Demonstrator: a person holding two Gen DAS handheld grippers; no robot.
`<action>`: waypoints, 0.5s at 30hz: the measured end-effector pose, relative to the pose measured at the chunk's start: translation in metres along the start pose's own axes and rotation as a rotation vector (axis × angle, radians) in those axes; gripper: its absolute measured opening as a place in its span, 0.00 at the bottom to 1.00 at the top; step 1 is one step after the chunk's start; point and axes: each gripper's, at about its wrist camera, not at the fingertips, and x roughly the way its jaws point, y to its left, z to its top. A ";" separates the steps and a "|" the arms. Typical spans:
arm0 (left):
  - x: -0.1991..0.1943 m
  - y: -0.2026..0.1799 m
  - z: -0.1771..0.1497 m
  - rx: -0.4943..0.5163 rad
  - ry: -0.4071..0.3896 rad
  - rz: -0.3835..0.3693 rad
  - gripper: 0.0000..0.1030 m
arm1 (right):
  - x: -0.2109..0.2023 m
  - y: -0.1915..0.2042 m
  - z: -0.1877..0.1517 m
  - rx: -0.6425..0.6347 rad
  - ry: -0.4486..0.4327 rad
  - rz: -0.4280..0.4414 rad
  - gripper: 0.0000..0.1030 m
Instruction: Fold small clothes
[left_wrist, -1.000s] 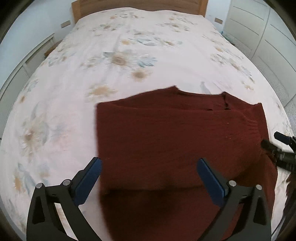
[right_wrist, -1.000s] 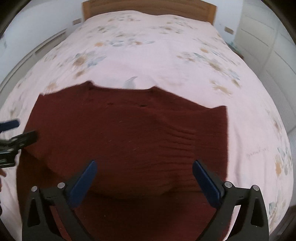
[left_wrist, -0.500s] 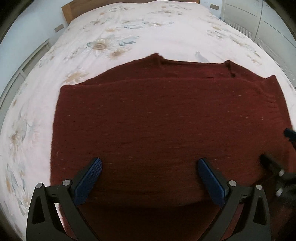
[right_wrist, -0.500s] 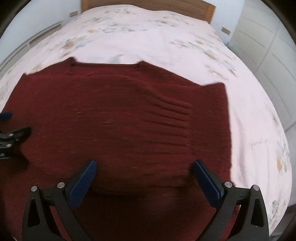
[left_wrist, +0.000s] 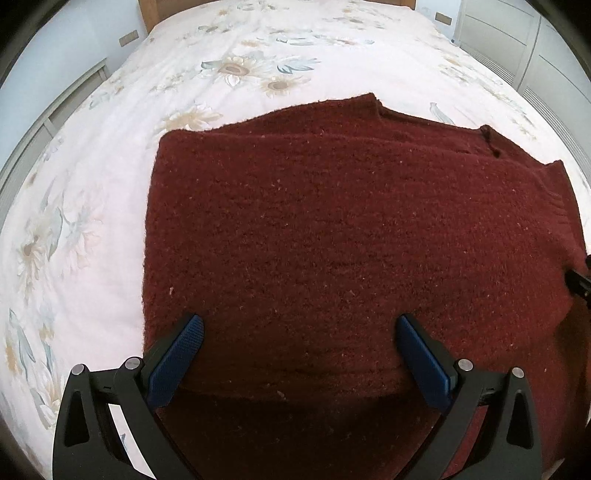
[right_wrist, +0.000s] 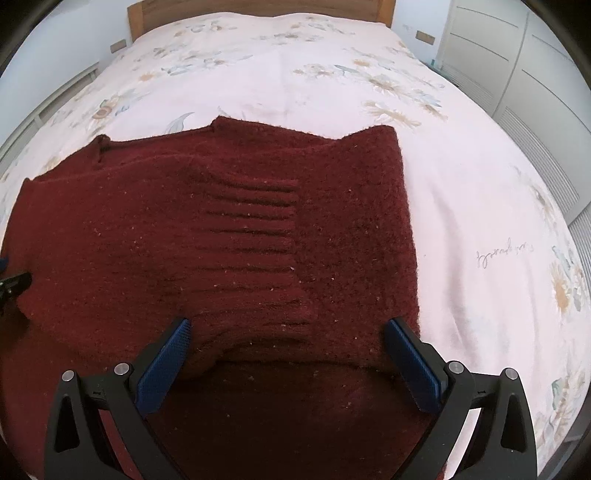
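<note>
Left wrist view first: dark red sweater (left_wrist: 332, 236) spread flat on the flowered bed cover (left_wrist: 92, 177), toward the near edge of the bed, neckline pointing at the wooden headboard (left_wrist: 151, 11). Near hem lost in shadow and cut off by the bottom of the frame. Left gripper (left_wrist: 299, 347) poised over the sweater's near part, blue pads (left_wrist: 177, 358) wide apart, nothing between them; contact with the knit not clear. At the far right edge, just a sliver of the other tool, mostly cropped.

Over to the right wrist view: same sweater (right_wrist: 221, 240), ribbed cuff of a folded-in sleeve (right_wrist: 255, 236) lying across the middle, right side edge running straight along the bed cover (right_wrist: 480, 206). Right gripper (right_wrist: 288, 350) spread wide above the folded near edge, pads (right_wrist: 413, 365) empty, right pad close to the sweater's right edge. Front of the sweater dark and hard to read. Left gripper (right_wrist: 13, 286) barely peeking in at the left edge. White wardrobe doors (right_wrist: 517, 74) beyond the bed's right side.
</note>
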 end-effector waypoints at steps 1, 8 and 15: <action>0.003 0.002 0.003 -0.003 0.005 -0.004 0.99 | -0.001 0.000 0.001 0.006 0.002 0.000 1.00; -0.004 0.012 0.013 -0.039 -0.002 -0.023 0.99 | -0.034 0.004 0.010 -0.001 -0.031 -0.028 1.00; -0.041 0.011 0.022 -0.023 -0.053 -0.006 0.99 | -0.083 -0.007 0.008 0.000 -0.083 -0.047 1.00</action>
